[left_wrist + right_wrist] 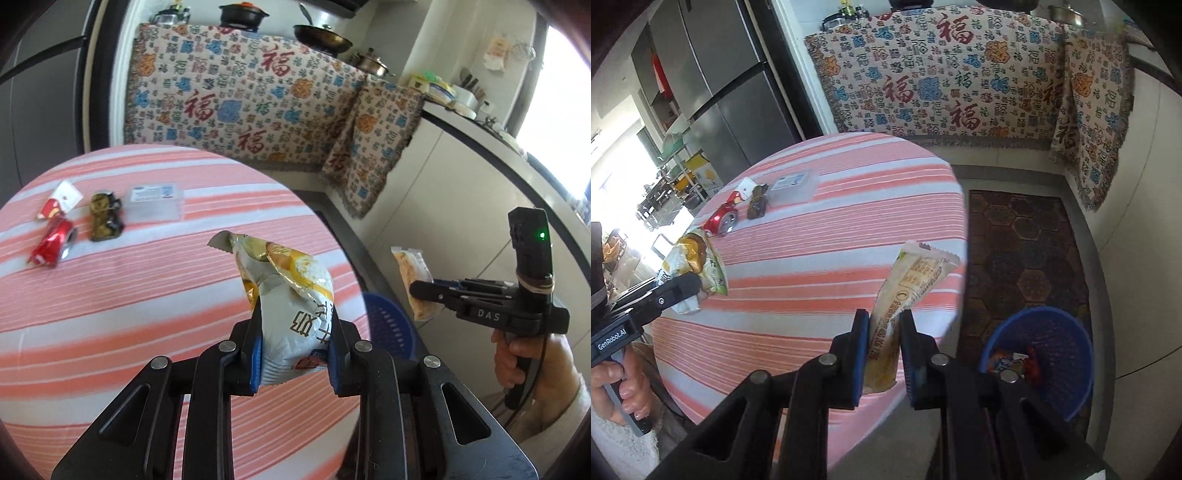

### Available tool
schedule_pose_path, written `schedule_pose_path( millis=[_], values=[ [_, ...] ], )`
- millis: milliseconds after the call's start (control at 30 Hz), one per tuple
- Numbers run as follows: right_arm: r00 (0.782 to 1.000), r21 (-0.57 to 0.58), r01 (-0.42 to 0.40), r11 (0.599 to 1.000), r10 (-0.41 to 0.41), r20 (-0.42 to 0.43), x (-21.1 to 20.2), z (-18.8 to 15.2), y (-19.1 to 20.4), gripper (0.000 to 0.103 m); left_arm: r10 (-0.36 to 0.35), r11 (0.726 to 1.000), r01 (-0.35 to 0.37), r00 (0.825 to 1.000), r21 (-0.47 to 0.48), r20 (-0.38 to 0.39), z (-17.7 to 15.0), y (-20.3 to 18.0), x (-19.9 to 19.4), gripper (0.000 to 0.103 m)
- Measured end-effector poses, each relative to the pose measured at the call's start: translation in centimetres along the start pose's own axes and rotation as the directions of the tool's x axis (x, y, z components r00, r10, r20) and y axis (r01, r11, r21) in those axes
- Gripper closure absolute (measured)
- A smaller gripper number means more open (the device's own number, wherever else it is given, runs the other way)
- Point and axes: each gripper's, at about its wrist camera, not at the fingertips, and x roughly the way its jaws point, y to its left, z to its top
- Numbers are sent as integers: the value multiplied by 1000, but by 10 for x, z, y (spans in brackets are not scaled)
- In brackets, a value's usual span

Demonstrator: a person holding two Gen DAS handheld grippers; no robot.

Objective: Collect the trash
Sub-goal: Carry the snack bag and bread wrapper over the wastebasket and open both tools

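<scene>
My left gripper (293,314) is shut on a crumpled white and yellow snack bag (284,284) above the striped round table (147,295). The bag also shows in the right wrist view (694,266). My right gripper (884,317) is shut on a long cream wrapper (908,291) near the table's right edge; it also shows in the left wrist view (413,280). A blue trash basket (1049,354) with some trash inside stands on the floor to the right. On the table lie a crushed red can (53,242), a dark wrapper (105,218) and a red-white scrap (61,199).
A clear plastic box (155,203) lies on the table by the trash. A patterned cloth (240,96) covers the counter behind. A dark hexagon mat (1027,251) lies on the floor. A fridge (713,81) stands at the left.
</scene>
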Motion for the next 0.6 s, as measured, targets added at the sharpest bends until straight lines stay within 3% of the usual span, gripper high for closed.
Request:
schedule_pose_path(
  millis=[233,400,600],
  values=[
    [989,81,143,986,-140,-39,-20,-13,-89,86,-82,993,90,992,81,-93,17,-77,64,77],
    [979,139,198,970,-190,-68,-15,-26,-138,86,-97,984,118,983,133,-153,15,-124,114,77],
    [976,215,211,954,-195,-93,-1,-42,-186,86,-117,977,152,968,147,-222,6,-157,167,77]
  ],
)
